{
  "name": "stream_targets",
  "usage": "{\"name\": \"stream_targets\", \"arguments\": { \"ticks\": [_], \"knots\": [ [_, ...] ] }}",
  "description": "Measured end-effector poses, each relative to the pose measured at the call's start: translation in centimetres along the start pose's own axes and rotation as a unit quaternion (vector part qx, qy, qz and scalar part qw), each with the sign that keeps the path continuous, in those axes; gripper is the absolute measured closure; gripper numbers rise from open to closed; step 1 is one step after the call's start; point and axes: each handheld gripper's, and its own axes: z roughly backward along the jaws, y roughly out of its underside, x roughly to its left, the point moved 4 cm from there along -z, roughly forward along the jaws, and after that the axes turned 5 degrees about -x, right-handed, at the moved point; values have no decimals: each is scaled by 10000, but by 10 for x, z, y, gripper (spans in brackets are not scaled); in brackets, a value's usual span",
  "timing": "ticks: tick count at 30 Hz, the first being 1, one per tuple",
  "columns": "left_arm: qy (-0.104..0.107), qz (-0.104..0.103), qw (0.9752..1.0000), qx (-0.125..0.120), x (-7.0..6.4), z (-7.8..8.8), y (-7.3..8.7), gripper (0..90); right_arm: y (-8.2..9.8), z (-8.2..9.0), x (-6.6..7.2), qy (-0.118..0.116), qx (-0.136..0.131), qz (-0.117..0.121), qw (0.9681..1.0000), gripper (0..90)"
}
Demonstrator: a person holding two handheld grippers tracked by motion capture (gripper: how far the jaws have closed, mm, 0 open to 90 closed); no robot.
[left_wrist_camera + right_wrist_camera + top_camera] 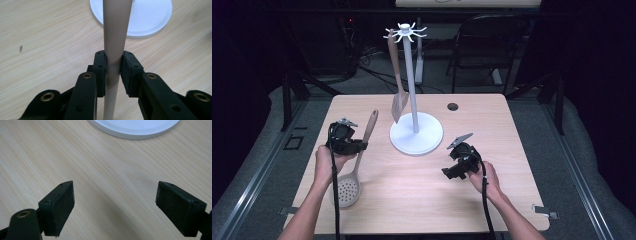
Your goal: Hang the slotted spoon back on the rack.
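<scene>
A beige slotted spoon (354, 167) with a perforated round bowl and a long handle is held at the table's left side. My left gripper (360, 146) is shut on its handle (113, 45), and both pads (100, 72) press the shaft. A white utensil stand (416, 131) with a round base and a hooked crown rises at the table's middle. A beige spatula (397, 85) hangs from one of its hooks. My right gripper (451, 170) hovers right of the stand's base (136, 128), its jaws wide apart with bare wood between them.
The light wooden table (422, 200) has a dark cable hole (453, 106) near its far edge. A black chair (489, 45) stands behind the table. Cables trail from both grippers toward the near edge.
</scene>
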Motion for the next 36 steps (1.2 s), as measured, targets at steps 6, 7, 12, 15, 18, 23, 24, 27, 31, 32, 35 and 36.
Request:
{"name": "stream_targets", "arguments": {
  "ticks": [6, 7, 12, 15, 18, 23, 24, 27, 31, 32, 35, 36],
  "knots": [
    [97, -135, 9997, -191, -9, 9, -12, 750, 1, -1, -1, -6, 6, -24, 10000, 150],
    [126, -185, 9995, -202, -11, 10, -14, 750, 1, -1, -2, -1, -28, -5, 10000, 150],
    [149, -308, 9988, -346, -19, 17, -27, 750, 1, -1, -1, -2, 29, -34, 10000, 150],
    [160, -385, 9980, -465, -23, 22, -35, 750, 1, -1, -1, -32, -21, -76, 10000, 150],
    [98, -516, 9963, -677, -28, 27, -44, 751, 1, -1, -1, -31, -19, -73, 10000, 150],
    [93, -623, 9943, -856, -35, 29, -58, 751, 1, -1, -1, -38, -19, -72, 10000, 150],
    [94, -645, 9942, -860, -36, 29, -60, 750, 1, -1, -1, -37, -24, -68, 10000, 150],
    [129, -696, 9938, -858, -39, 27, -68, 750, 1, -1, -2, -6, 15, -38, 10000, 150],
    [183, -719, 9933, -889, -42, 25, -78, 750, 1, -1, -2, -10, 21, -35, 10000, 150],
    [187, -731, 9931, -898, -43, 25, -80, 750, 1, -1, -2, -12, 20, -35, 10000, 150],
    [209, -751, 9926, -934, -45, 24, -87, 749, 1, -1, -3, -2, -13, -26, 10000, 150],
    [223, -749, 9923, -957, -46, 24, -89, 750, 1, -1, -3, 3, -19, -30, 10000, 150]
  ]
}}
